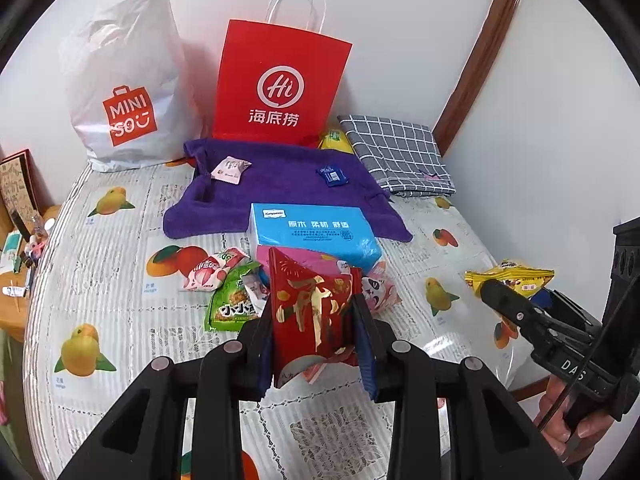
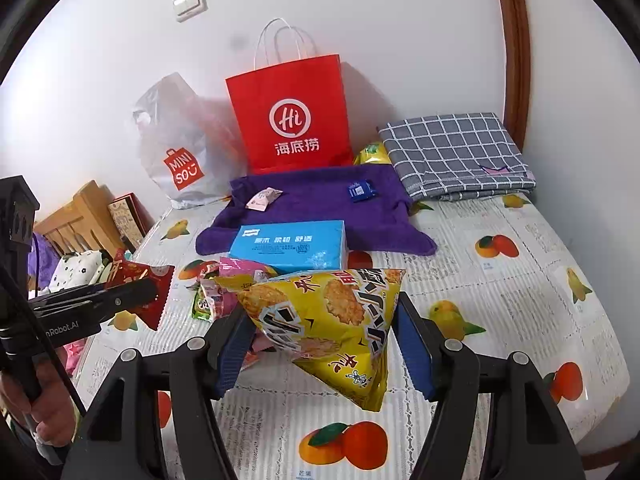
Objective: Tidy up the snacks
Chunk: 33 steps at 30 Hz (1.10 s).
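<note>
Both grippers loaded, snacks lifted off the pile and waiting for a destination.

Your left gripper point(image 1: 316, 320) is clamped on a glossy red foil snack packet with gold print point(image 1: 314, 308), held upright between its pads above the fruit-print tablecloth point(image 1: 100, 280). Your right gripper point(image 2: 324, 344) pinches a puffy yellow crisp bag point(image 2: 328, 320), its corner hanging below the fingers. Ahead of both lie the loose small packets point(image 1: 228, 288), the blue tissue box point(image 1: 314, 232) and the purple towel point(image 1: 280, 184). I judge this the carry step; next you need to choose a spot, likely the towel beyond, and set each down before letting go.
</note>
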Motion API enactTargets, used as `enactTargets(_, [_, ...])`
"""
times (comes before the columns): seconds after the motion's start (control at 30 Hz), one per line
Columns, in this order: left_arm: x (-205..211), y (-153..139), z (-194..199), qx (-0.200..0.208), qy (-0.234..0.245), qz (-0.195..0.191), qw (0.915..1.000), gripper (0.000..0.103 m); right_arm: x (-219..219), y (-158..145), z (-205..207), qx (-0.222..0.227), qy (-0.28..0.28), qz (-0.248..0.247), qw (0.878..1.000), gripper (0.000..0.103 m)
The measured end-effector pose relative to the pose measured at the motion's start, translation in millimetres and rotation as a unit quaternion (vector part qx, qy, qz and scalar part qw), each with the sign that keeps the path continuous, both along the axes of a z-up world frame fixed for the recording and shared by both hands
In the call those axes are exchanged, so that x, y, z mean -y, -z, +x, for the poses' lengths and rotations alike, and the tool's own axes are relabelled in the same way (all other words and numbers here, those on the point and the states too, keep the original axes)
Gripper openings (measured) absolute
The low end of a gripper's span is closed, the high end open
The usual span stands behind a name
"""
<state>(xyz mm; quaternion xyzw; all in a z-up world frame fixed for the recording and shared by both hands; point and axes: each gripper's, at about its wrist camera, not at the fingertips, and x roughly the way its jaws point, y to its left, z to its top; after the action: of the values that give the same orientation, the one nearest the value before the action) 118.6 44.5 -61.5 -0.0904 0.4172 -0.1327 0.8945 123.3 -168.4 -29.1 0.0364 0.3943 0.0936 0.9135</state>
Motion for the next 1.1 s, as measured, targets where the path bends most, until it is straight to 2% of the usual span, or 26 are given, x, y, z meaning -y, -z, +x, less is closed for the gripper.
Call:
enactTargets(0.5, [12.7,-4.8,18.1,0.002,0.004,-0.009,1.0000,0.032,0.1,-6.9,12.0,0.002,-0.008,0.007,1.000,0.066])
enactTargets(1.1, [6.6,-16.0,58.5,0.006,-0.004,0.002,1.0000,0.032,-18.7,-11.7,65.1,0.014,-0.031,0.005,0.999,0.066])
